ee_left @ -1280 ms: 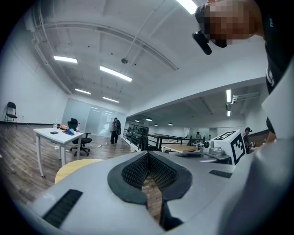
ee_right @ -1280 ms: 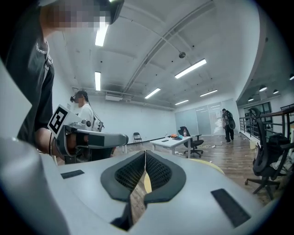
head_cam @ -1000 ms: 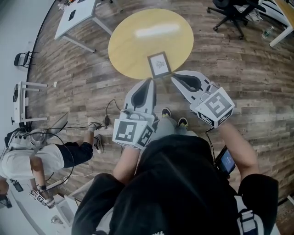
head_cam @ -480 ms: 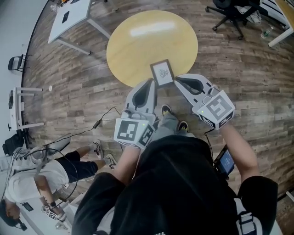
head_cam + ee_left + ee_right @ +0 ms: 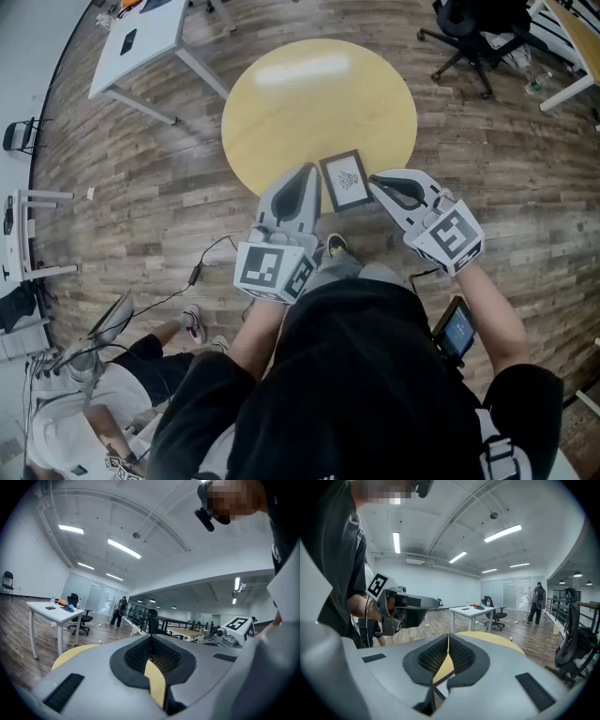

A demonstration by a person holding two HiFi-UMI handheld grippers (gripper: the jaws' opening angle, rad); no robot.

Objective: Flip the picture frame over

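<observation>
As the person closes on the round table [image 5: 309,94], both grippers have come forward and now flank the picture frame [image 5: 345,180], which lies flat and face up between their tips, near the table's edge. Left gripper [image 5: 305,172] and right gripper [image 5: 377,178]: jaws pressed together, holding nothing. The flip has not begun; the jaws must part first.

R claw [image 5: 448,638] closed; yellow tbl [image 5: 495,638] just ahead.

surface: round yellow table [image 5: 319,103] | on it: 1 picture frame [image 5: 345,180], near edge
</observation>
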